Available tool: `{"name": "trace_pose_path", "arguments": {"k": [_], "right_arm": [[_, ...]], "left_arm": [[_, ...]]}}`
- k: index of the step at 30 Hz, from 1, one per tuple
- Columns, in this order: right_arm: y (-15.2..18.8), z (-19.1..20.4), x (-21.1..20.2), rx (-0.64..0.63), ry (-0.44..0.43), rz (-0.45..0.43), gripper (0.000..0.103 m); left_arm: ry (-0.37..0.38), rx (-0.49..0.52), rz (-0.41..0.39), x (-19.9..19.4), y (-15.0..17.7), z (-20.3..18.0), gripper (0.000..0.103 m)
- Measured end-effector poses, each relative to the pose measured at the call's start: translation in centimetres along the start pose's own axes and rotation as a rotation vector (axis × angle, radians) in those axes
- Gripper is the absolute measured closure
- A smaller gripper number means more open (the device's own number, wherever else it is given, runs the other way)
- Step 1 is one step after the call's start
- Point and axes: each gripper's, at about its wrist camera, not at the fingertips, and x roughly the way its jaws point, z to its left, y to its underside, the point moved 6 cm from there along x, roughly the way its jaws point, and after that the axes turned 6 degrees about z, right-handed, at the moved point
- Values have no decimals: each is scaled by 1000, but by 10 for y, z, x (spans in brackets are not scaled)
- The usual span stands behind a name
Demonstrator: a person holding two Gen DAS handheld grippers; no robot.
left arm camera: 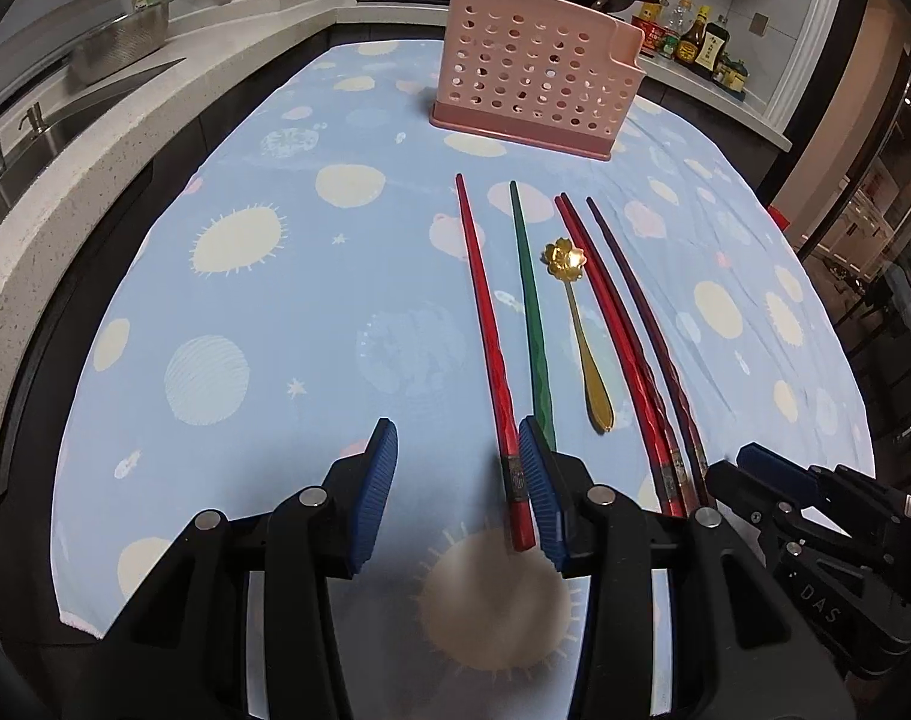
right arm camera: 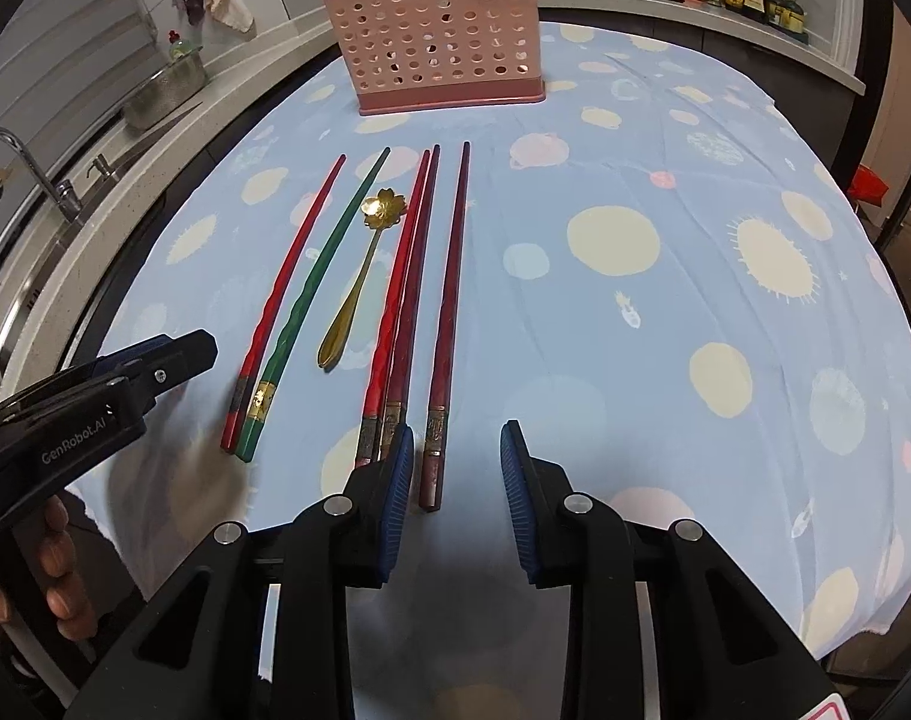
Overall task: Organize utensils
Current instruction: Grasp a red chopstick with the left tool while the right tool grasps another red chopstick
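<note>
Left gripper [left arm camera: 458, 483]: jaws apart, nothing clamped; outer red chopstick [left arm camera: 485, 348] lies against the right pad.
Right gripper [right arm camera: 455, 483]: jaws parted, dark chopstick [right arm camera: 446, 324] between, ungripped.
Risk: closing may snag the green chopstick [left arm camera: 532, 312] or red pair [right arm camera: 398, 300].
Spoon [right arm camera: 353, 282]: flat on cloth [right arm camera: 635, 360], between sticks.
Pink holder [right arm camera: 437, 42]: far end; contents cannot be told.

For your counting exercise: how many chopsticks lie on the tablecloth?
5. From left: a red chopstick, a green chopstick, then past the gold spoon a touching red and dark red pair, and one dark red chopstick farthest right. None looks hidden.
</note>
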Motion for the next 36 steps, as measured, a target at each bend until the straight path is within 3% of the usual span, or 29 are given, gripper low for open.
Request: {"name": "trace_pose_path", "arguments": {"k": [7, 27, 36], "right_arm": [[0, 1, 5, -9, 8, 12, 80], [1, 4, 13, -37, 24, 16, 81], [1, -1, 12, -15, 22, 15, 89]], "left_arm": [[4, 24, 19, 6, 6, -7, 63], [-19, 44, 50, 18, 15, -9, 64], [-14, 35, 48, 17, 17, -4, 83]]}}
